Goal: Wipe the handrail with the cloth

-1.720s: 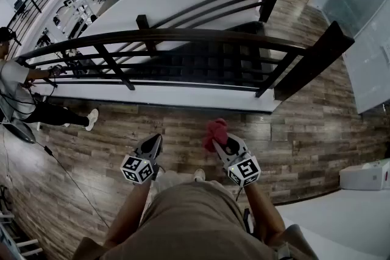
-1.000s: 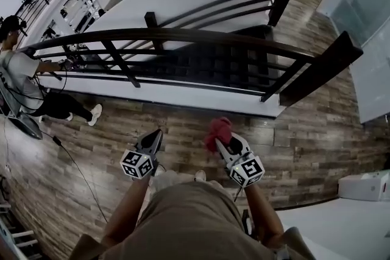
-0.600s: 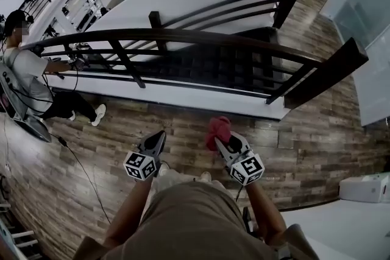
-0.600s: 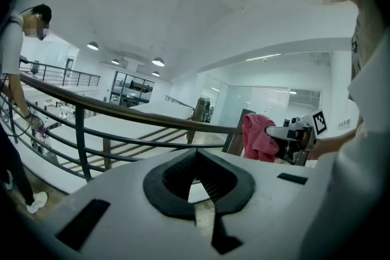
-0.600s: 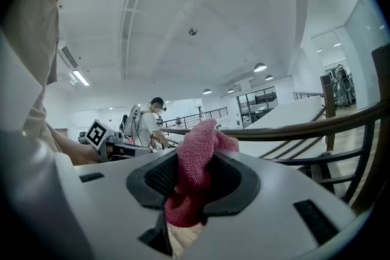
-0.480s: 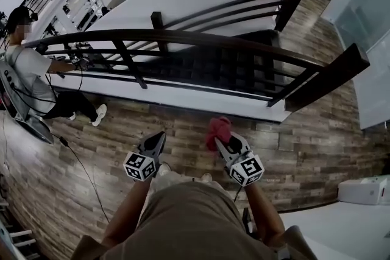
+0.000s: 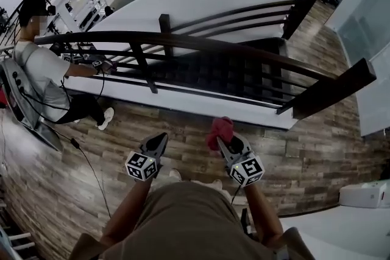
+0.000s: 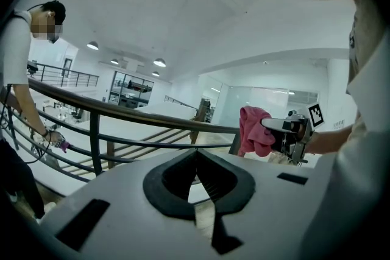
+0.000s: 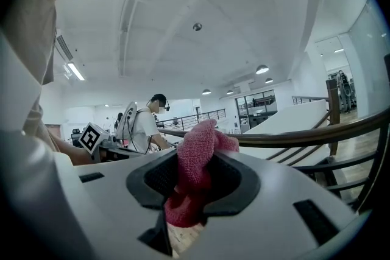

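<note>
You have stepped closer to the railing: the dark, curved wooden handrail [image 7: 213,42] now sits lower in the head view, and the grey-shirted person [image 7: 42,67] at its left end has come further into frame. Your right gripper [image 7: 223,140] has its jaws nipped narrow on the crumpled red terry cloth [image 7: 219,129], carried above the wood-plank floor [image 7: 292,161], well short of the rail. Your left gripper [image 7: 161,139] has its jaws pressed together on nothing. I judge this the approach; no wiping yet. Next, lift the cloth onto the rail's top, press, then slide along.
</note>
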Tool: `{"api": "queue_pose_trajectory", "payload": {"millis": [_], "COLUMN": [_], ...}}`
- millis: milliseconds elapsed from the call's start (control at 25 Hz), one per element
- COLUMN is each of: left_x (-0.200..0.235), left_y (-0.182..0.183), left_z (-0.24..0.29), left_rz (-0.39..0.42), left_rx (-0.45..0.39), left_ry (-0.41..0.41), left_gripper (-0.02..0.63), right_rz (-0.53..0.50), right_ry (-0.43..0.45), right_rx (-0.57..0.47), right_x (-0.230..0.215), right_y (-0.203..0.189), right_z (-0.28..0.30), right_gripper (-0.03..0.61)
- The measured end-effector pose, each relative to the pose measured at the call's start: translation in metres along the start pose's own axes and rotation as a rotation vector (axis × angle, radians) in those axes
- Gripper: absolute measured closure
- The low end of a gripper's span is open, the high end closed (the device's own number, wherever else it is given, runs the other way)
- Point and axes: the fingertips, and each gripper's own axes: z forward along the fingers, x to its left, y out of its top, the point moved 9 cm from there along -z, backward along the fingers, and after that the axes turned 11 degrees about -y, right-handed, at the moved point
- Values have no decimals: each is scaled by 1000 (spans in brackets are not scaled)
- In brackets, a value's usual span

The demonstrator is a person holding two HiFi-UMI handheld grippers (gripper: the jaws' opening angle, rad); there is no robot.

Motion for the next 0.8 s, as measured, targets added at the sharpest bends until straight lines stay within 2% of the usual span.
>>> {"api": "queue_pose_trajectory", "payload": {"millis": [240, 440, 640, 800], "left_x": [56, 95, 127, 149], "left_y": [6, 8, 17, 26], "left_z": [-33, -47, -40, -13], "left_rz": [24, 12, -4, 3], "left_rx": [15, 18, 10, 5], "left_ry": [-29, -6, 4, 11], "left_gripper": [595, 595, 595, 594], "right_rz": [-5, -7, -3, -5], "right_ry": [-9, -5, 10, 27], "right_rx": [-10, -17, 0, 16], "right_x": [44, 61, 57, 28], "right_y": [-8, -9, -7, -8], "right_z": [58, 95, 135, 173], "right_gripper": [462, 462, 462, 462]}}
